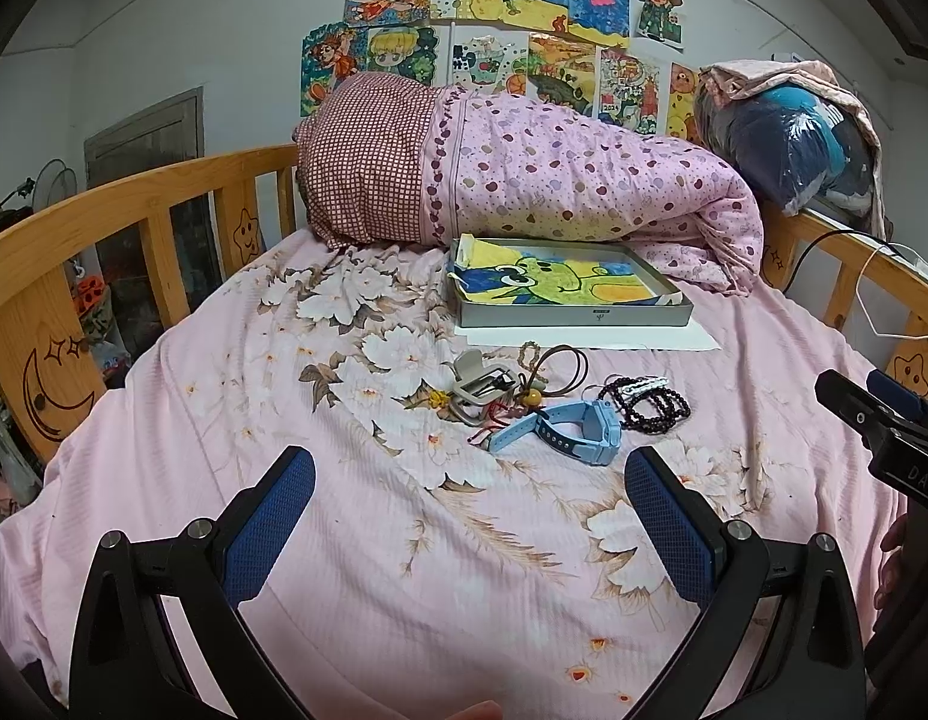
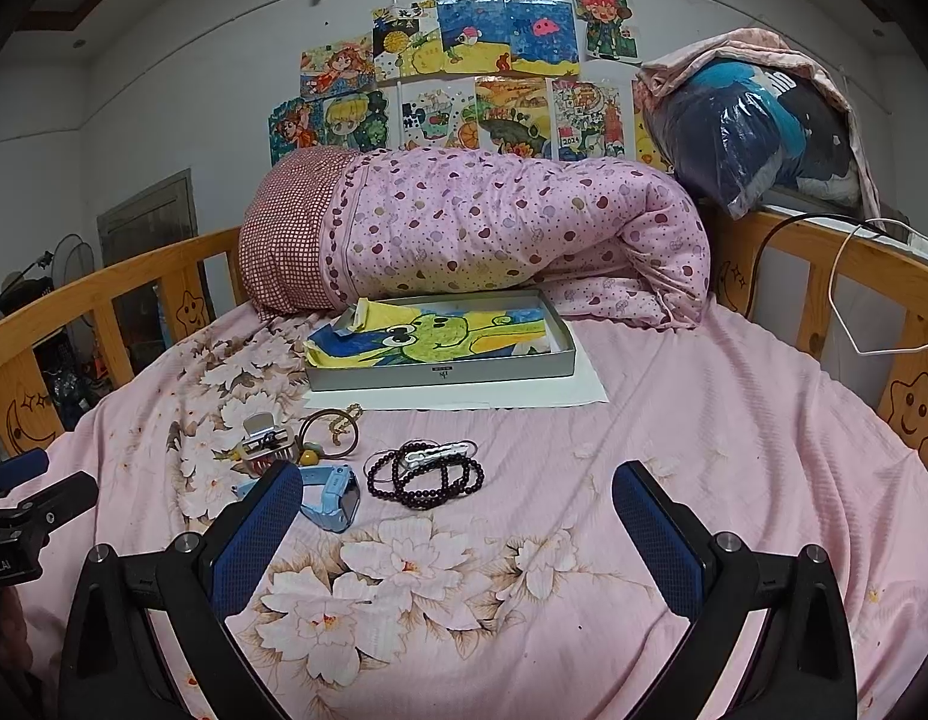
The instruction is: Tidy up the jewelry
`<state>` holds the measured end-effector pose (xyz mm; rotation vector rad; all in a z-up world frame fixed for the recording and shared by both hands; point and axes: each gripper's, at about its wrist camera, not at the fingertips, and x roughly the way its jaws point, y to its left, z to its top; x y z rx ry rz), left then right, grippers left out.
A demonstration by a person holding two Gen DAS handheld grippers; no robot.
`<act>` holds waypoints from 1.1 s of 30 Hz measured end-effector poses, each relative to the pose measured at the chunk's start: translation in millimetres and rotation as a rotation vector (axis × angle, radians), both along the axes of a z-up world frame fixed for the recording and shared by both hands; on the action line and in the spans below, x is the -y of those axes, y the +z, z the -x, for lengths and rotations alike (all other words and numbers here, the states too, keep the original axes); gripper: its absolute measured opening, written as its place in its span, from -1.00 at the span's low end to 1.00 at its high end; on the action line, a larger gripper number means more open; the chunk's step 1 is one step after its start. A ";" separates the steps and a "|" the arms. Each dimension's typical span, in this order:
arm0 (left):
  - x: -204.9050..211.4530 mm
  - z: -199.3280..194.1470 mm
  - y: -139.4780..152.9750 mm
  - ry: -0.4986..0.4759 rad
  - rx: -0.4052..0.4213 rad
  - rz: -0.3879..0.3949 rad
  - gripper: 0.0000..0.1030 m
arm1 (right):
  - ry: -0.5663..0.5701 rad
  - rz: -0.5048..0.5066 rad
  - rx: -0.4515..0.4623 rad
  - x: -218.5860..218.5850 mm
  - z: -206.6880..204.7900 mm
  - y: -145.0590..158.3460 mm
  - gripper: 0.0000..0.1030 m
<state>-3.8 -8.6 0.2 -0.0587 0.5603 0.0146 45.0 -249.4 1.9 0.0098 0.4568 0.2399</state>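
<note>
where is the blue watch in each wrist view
Left wrist view: the blue watch lies on the pink sheet just right of centre, above the gap between the open fingers, left of the dark bead bracelet.
Right wrist view: the watch sits left of centre, partly behind the left finger pad, again left of the bracelet.
Shared landmark: the grey tray with the frog drawing, beyond the jewelry.

Each claw (image 1: pixel 470 510) (image 2: pixel 458 525) — black arms, silver screws, blue dimpled pads (image 1: pixel 668 525); white lettering on the black mount.
</note>
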 end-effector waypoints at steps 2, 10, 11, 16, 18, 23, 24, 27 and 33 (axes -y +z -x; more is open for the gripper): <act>0.1 0.0 0.0 0.000 0.000 0.000 0.96 | 0.000 -0.001 -0.001 -0.1 0.4 0.4 1.00; 1.0 0.5 -0.5 0.000 0.000 0.000 0.96 | -0.001 -0.002 -0.002 -0.2 0.1 0.0 1.00; 1.1 0.6 -0.5 0.001 0.000 -0.001 0.96 | 0.000 -0.003 -0.002 0.0 0.0 -0.1 1.00; 0.8 0.2 -0.9 0.001 0.000 0.000 0.96 | -0.001 -0.003 -0.004 0.3 -0.5 -0.3 1.00; 1.2 0.7 -1.0 0.001 -0.001 0.001 0.96 | 0.000 -0.004 -0.004 -0.3 -0.2 0.2 1.00; -0.3 -0.8 -4.4 0.000 -0.009 0.006 0.96 | 0.000 -0.004 -0.004 -0.3 -1.0 1.3 1.00; 0.0 -0.6 -4.8 0.001 -0.009 0.005 0.96 | 0.000 -0.004 -0.004 0.1 -1.8 1.2 1.00; -0.7 -0.7 -5.3 -0.001 -0.011 0.003 0.96 | -0.001 -0.004 -0.007 -0.4 -1.7 2.0 1.00; -4.8 -5.9 -10.7 0.006 -0.048 0.009 0.96 | -0.006 0.022 -0.039 -1.3 -2.6 -10.5 1.00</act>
